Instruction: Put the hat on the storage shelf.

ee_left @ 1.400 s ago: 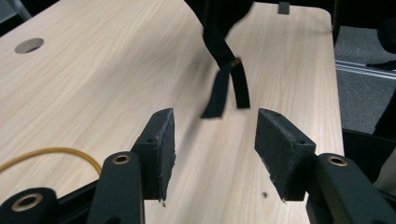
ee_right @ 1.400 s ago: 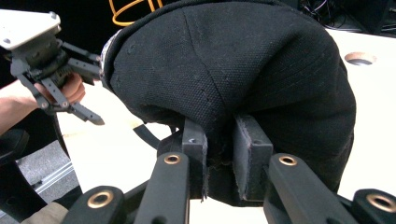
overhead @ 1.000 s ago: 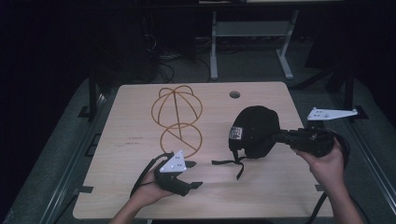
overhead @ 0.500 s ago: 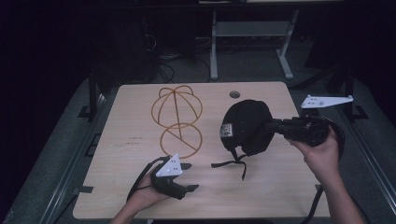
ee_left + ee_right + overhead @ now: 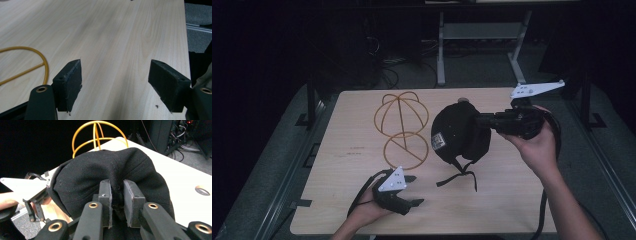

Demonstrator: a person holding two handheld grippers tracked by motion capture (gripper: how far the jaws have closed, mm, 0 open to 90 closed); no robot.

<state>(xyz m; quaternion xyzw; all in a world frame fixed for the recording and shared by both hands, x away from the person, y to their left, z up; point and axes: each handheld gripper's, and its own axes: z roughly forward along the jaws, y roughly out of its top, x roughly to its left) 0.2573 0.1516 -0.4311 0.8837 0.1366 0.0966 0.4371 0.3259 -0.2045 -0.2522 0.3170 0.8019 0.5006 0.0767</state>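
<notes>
Table [image 5: 337, 200] of pale wood is seen in the high view, carrying one yellow wire hat stand [image 5: 402, 131] and, just to its right, one black cap [image 5: 458, 133] with its strap hanging toward the near edge. The cap is held up off the wood by the right gripper [image 5: 484, 120], which is reached in from the cap's right side. The stand lies to the left of the cap, so the next move is judged to be a carry leftward; the right hand [image 5: 539, 145] is the nearer and already loaded one. The left gripper [image 5: 409, 190] is rested low near the front edge, below the stand.

In the left gripper view, the jaws of the left gripper [image 5: 115, 82] are spread wide over bare wood with nothing between them; one curve of the stand [image 5: 30, 68] is seen at the left.

In the right gripper view, the right gripper [image 5: 117, 200] is clamped on a fold of the cap [image 5: 100, 172], with the stand [image 5: 97, 135] rising beyond it, straight ahead along the jaws.
</notes>
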